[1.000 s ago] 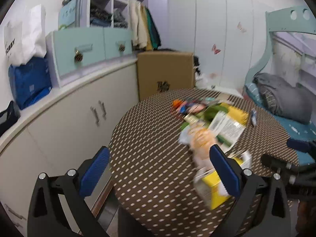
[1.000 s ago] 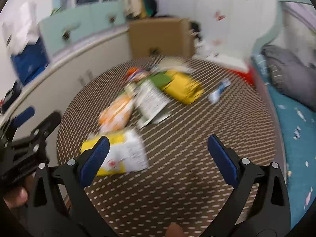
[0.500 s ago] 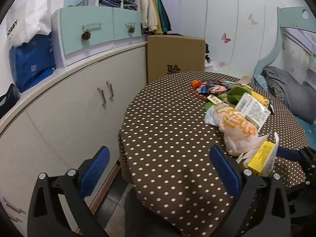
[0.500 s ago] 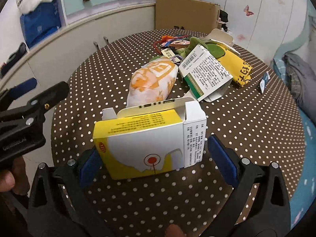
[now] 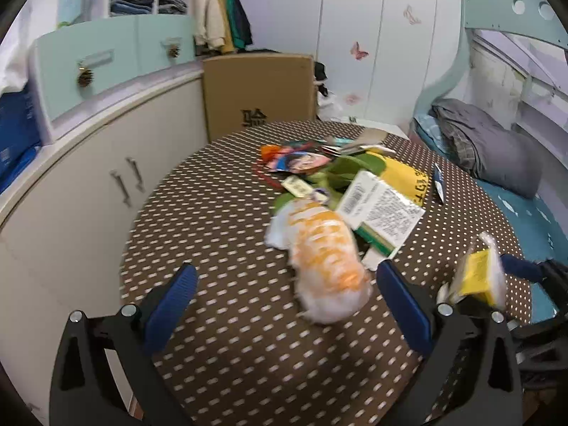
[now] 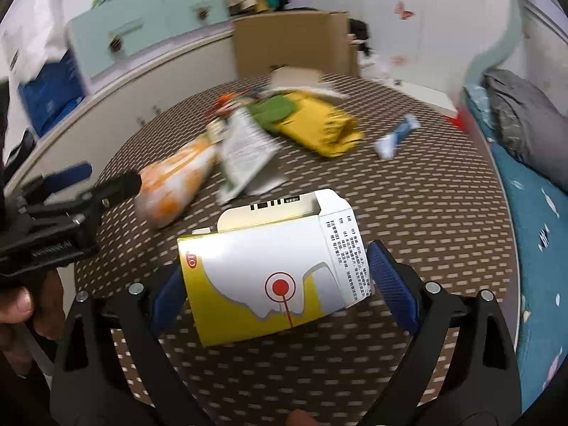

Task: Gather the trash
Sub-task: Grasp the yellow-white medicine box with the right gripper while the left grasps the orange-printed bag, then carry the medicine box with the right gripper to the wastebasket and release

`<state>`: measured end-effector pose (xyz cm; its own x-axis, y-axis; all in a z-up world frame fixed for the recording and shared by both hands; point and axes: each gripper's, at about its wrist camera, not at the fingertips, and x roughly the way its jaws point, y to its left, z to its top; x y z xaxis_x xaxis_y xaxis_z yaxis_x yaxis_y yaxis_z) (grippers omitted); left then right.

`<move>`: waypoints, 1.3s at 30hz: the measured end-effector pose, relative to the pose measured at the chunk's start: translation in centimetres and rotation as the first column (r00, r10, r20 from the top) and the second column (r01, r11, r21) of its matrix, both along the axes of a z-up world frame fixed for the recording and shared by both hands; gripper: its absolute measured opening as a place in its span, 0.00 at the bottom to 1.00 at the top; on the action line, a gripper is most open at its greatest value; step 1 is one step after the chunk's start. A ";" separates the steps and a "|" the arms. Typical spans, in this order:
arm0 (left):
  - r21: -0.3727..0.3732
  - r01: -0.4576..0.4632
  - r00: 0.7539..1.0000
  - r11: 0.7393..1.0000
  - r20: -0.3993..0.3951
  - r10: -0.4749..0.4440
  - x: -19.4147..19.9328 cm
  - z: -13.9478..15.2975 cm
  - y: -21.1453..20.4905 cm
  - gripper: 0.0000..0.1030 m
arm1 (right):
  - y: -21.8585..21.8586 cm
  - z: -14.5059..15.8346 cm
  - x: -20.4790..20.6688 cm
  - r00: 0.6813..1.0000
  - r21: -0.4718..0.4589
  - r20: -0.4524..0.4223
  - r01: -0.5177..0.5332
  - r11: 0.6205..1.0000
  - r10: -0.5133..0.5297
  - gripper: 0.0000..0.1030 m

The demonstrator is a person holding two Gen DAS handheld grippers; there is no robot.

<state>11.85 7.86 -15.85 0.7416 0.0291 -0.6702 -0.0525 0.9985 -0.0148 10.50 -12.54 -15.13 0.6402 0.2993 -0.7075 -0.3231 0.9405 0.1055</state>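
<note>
My right gripper (image 6: 280, 284) is shut on a yellow and white carton (image 6: 273, 269) and holds it above the dotted brown round table (image 6: 426, 220). The carton also shows at the right of the left wrist view (image 5: 479, 277). My left gripper (image 5: 284, 305) is open over the table, with an orange and white bag (image 5: 326, 259) lying just ahead between its fingers. That bag also shows in the right wrist view (image 6: 177, 181). Behind it lie a white and green box (image 5: 380, 209), a yellow packet (image 5: 408, 177), green wrapping and colourful wrappers (image 5: 298, 159).
A small blue wrapper (image 6: 397, 138) lies at the table's right. White cabinets (image 5: 88, 195) curve along the left. A cardboard box (image 5: 259, 92) stands behind the table. A bed with a grey blanket (image 5: 490, 142) is on the right.
My right gripper has closed on the carton and lifted it off the table. My left gripper has moved forward, towards the orange bag.
</note>
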 end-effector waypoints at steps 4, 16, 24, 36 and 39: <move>0.026 -0.001 0.998 1.000 -0.064 0.003 2.6 -1.5 -1.2 0.95 | -3.9 1.0 1.2 0.998 0.065 -0.003 0.061 0.996 -0.061 0.88; -0.061 0.021 0.992 0.998 -0.121 -0.029 3.9 -1.6 -1.2 0.36 | -12.7 2.7 4.0 0.985 0.174 -0.011 0.174 0.969 -0.175 0.88; -0.013 0.004 1.000 1.000 -0.026 -0.004 2.9 3.9 -2.8 0.36 | -20.3 4.1 6.2 0.962 0.269 -0.002 0.265 0.926 -0.275 0.88; -0.004 0.234 0.971 0.972 0.046 -0.234 6.8 8.0 -13.3 0.36 | -33.7 -1.4 8.9 0.837 0.276 -0.149 0.547 0.790 -0.527 0.88; 0.002 0.309 0.951 0.951 0.029 -0.309 8.3 7.9 -17.0 0.36 | -35.9 -4.4 9.7 0.805 0.254 -0.213 0.593 0.764 -0.554 0.88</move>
<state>20.18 -9.17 -7.95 0.7328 -0.2060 -0.6485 0.2587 0.9658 -0.0144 20.18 -48.45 -19.58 0.6768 0.1081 -0.7282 0.3000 0.8628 0.4070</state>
